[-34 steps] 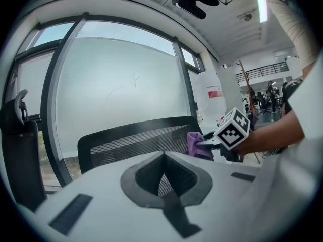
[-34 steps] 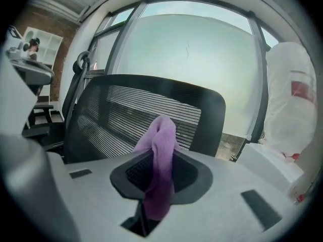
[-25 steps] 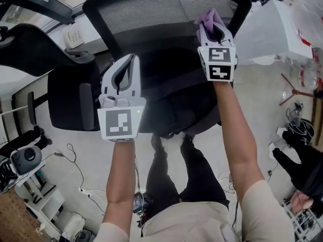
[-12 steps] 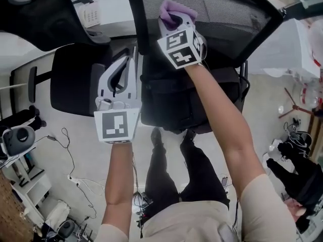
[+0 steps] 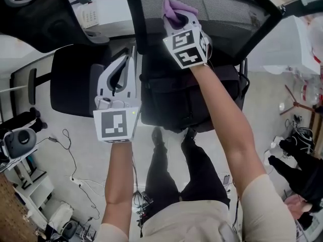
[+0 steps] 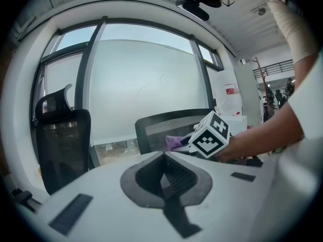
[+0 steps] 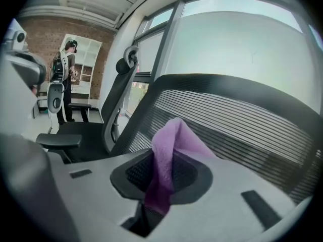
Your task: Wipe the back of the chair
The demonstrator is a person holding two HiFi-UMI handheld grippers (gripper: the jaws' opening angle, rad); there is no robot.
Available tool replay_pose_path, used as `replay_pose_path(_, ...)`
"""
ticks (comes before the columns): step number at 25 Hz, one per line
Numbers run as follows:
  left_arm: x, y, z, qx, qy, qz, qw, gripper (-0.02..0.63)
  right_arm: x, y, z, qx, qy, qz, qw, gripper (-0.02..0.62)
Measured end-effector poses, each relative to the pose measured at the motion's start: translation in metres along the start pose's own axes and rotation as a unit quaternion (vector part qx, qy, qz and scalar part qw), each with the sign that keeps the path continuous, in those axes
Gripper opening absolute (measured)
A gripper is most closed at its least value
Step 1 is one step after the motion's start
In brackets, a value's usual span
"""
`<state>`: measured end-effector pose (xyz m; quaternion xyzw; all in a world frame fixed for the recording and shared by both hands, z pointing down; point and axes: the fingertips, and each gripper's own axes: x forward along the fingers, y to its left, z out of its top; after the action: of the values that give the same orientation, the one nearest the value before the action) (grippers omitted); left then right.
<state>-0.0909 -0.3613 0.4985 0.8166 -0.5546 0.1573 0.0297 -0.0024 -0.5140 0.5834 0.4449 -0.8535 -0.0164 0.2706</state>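
**Right gripper** [image 5: 178, 17]: jaws pinched on a purple cloth [image 5: 176, 7]. In its own view the right gripper [image 7: 161, 174] has the cloth [image 7: 169, 144] standing up out of the closed pads in a folded peak.

**Cloth:** it sits against the chair back [image 5: 227, 10], toward that back's left end and just beside the dark upright frame bar [image 5: 135, 19]. In the right gripper view the mesh of the chair back [image 7: 242, 122] fills the field straight ahead of the peak. Cloth and mesh look very close or touching, but contact cannot be confirmed.

**Chair back, axis:** the long axis runs side to side, with the ribs of the mesh following it. Most of the unwiped span lies to the right of the cloth. Judgement: the coming stroke calls for travel along that axis, rightward from the frame bar, with the cloth kept pressed forward into the mesh.

**Left gripper** [image 5: 125, 68]: jaws pressed together on nothing, as its own view shows [image 6: 164, 178]. It is held below and to the left of the chair back, apart from it.

**Nearer arm:** the right one, which is the only one at the chair back.

**Second chair** [image 5: 75, 84]: black, standing left of the chair back and separate from it.
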Motion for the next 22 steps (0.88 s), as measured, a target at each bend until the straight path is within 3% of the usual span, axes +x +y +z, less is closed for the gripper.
replay_pose_path(6, 0.031, -0.044, 0.021, 0.016, -0.006, -0.033, 0.9993, 0.008, -0.055, -0.091, -0.055, 0.054, 0.017, -0.084, 0.995, 0.061)
replay_pose_path(10, 0.053, -0.082, 0.032, 0.024, -0.010, -0.060, 0.9978, 0.008, -0.116, -0.165, -0.110, 0.116, 0.032, -0.173, 0.977, 0.063)
replay_pose_path(13, 0.066, -0.106, 0.037, 0.029, -0.009, -0.078, 0.9965, 0.008, -0.150, -0.200, -0.140, 0.133, 0.047, -0.219, 0.965, 0.063)
replay_pose_path(22, 0.073, -0.142, 0.050, 0.037, -0.011, -0.094, 0.9948, 0.009, -0.153, -0.204, -0.141, 0.148, 0.046, -0.208, 0.966, 0.063)
